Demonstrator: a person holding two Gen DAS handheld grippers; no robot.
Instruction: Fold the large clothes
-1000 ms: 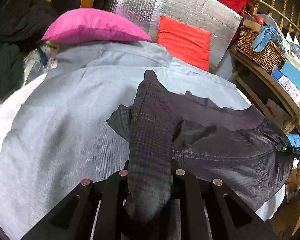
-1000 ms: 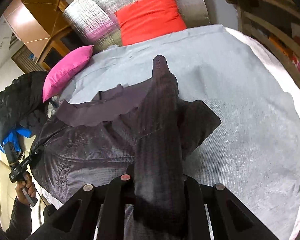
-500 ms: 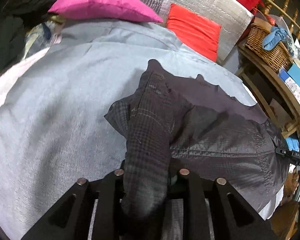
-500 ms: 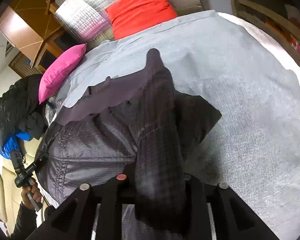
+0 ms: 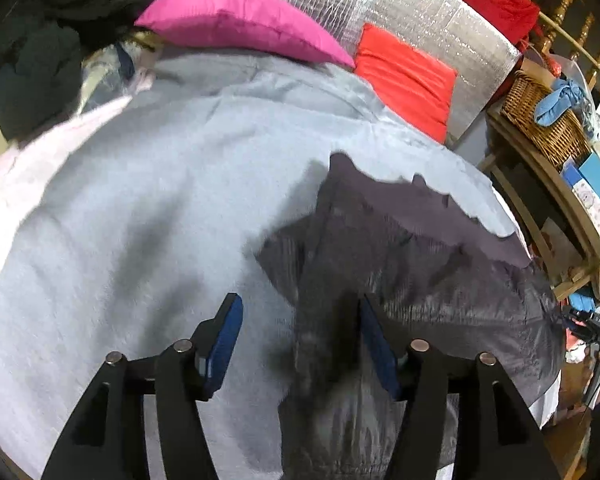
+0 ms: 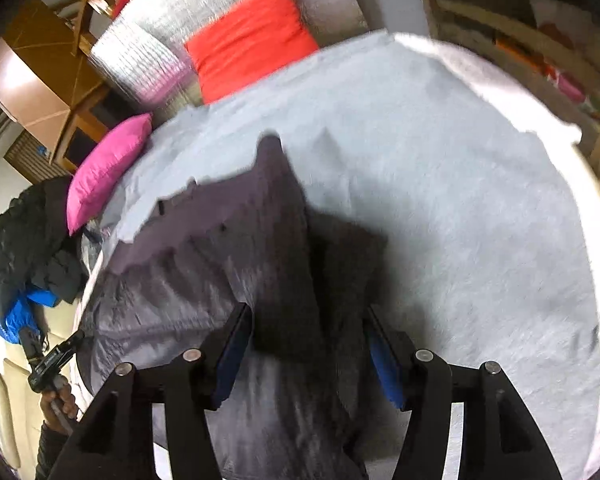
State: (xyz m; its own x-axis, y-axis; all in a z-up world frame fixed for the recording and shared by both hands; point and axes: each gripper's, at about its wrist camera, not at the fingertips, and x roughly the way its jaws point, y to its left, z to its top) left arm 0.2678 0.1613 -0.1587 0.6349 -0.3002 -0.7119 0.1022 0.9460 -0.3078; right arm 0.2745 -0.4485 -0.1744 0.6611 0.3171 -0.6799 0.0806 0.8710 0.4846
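Angling downward, both tongs (image 5: pixel 300 336) (image 6: pixel 309 340) have just spread apart, straddling the dark garment (image 5: pixel 420 280).

Dark grey checked garment (image 5: pixel 420 280); pale grey bedcover (image 5: pixel 160 220); pink pillow (image 5: pixel 236 20); red cushion (image 6: pixel 252 36); silver quilted sheet (image 5: pixel 400 4).

A dark, finely checked garment (image 5: pixel 440 288) lies spread on a pale grey bed cover (image 5: pixel 140 220), its plum-coloured lining turned out along the far edge. One fold of it rises in a narrow ridge toward the camera in both wrist views, blurred near the bottom.
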